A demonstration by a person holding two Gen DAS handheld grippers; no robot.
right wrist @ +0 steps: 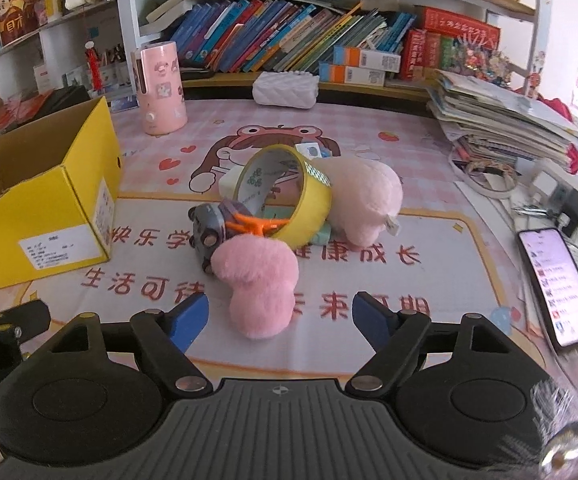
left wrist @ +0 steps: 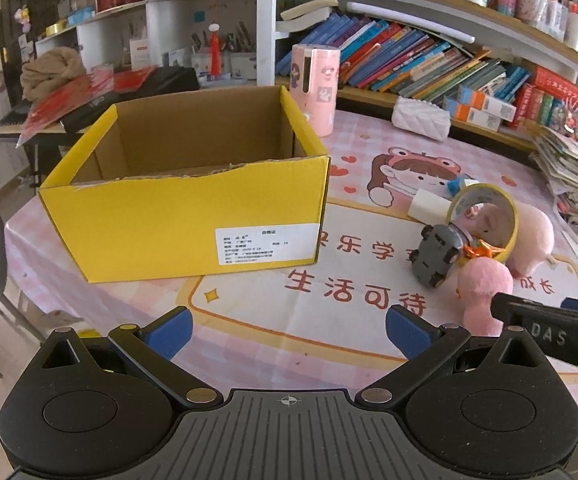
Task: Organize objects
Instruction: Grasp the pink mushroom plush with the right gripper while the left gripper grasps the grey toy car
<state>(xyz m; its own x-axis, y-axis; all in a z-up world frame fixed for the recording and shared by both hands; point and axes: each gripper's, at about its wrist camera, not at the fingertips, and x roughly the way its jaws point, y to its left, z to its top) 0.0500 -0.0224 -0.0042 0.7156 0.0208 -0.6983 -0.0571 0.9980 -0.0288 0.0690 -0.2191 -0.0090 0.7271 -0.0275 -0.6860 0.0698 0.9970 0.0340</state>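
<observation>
In the left wrist view my left gripper [left wrist: 287,330] hangs idle, blue pads spread apart on nothing, angled down at the pink printed tablecloth [left wrist: 249,312]; the open yellow cardboard box [left wrist: 185,216] sits at eleven o'clock, seemingly empty, and the toy pile at two o'clock. In the right wrist view my right gripper [right wrist: 280,322] tilts down with its jaws apart, not yet touching the fluffy pink plush toy [right wrist: 259,280] at twelve o'clock; I'd centre on its narrow near end and squeeze without nudging the grey toy car [right wrist: 207,232] or the yellow tape roll [right wrist: 289,196] behind.
</observation>
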